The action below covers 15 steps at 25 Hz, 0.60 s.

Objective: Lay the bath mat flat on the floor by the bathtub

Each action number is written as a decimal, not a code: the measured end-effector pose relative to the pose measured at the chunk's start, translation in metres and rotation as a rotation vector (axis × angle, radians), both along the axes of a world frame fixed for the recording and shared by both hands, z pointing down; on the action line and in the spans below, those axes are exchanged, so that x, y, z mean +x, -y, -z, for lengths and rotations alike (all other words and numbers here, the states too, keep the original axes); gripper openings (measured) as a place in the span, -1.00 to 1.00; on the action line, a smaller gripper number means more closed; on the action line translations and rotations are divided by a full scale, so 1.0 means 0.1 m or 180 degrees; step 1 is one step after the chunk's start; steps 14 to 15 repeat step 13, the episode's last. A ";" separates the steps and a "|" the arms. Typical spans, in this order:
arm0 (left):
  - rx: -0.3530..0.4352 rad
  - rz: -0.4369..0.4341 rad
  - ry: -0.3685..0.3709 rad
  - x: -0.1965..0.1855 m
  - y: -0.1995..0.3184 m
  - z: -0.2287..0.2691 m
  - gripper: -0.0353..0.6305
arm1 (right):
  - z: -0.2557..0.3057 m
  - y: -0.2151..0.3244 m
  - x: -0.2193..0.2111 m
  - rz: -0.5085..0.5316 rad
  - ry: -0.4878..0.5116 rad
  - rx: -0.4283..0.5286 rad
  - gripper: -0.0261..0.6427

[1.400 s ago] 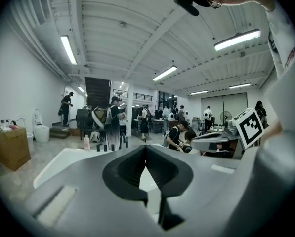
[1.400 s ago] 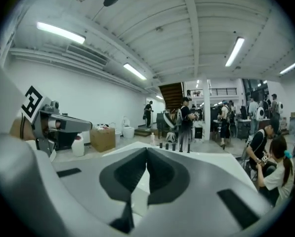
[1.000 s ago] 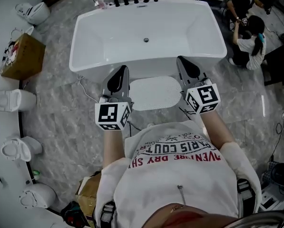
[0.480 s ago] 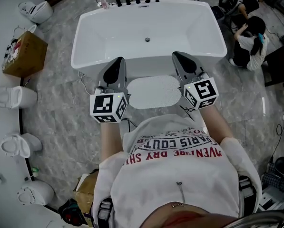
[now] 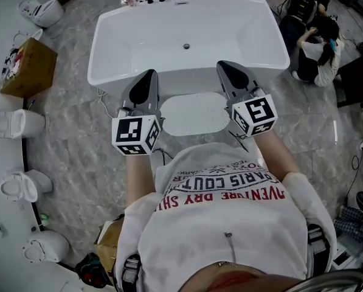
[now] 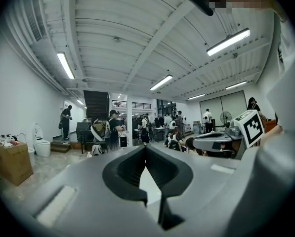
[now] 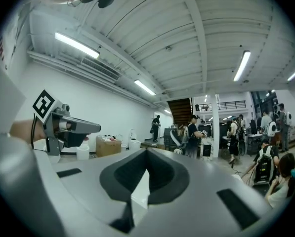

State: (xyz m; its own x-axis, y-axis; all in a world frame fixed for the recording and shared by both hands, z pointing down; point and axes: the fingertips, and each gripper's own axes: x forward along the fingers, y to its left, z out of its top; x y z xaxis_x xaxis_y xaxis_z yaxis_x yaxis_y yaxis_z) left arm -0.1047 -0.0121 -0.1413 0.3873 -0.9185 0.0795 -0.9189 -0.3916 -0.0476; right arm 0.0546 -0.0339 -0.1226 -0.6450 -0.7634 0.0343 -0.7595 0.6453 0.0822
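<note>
White bath mat lies flat on the grey marble floor, just beside the near wall of the bathtub and roughly centred on its length.

Left gripper: jaws fully together, tips meeting, nothing between them.

Right gripper: jaws fully together, tips meeting, nothing between them.

In the head view the two grippers flank the mat, the left one at its left edge and the right one at its right edge. Both gripper views look out across the room and ceiling, not at the mat.

Cardboard box stands on the floor left of the tub, well apart from the mat. Two people are low on the floor near the tub's right end.
</note>
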 end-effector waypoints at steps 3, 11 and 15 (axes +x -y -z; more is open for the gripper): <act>-0.0025 -0.0005 0.0029 -0.04 0.02 -0.03 -0.86 | -0.02 0.01 -0.04 0.0007 -0.0010 -0.0011 -0.90; -0.0011 0.0076 -0.0014 -0.16 0.07 -0.03 -0.86 | -0.02 0.05 -0.08 -0.0044 0.0164 -0.0103 -0.90; -0.0014 0.0101 -0.0046 -0.18 0.09 -0.04 -0.86 | -0.01 0.07 -0.10 -0.0046 0.0234 -0.0140 -0.90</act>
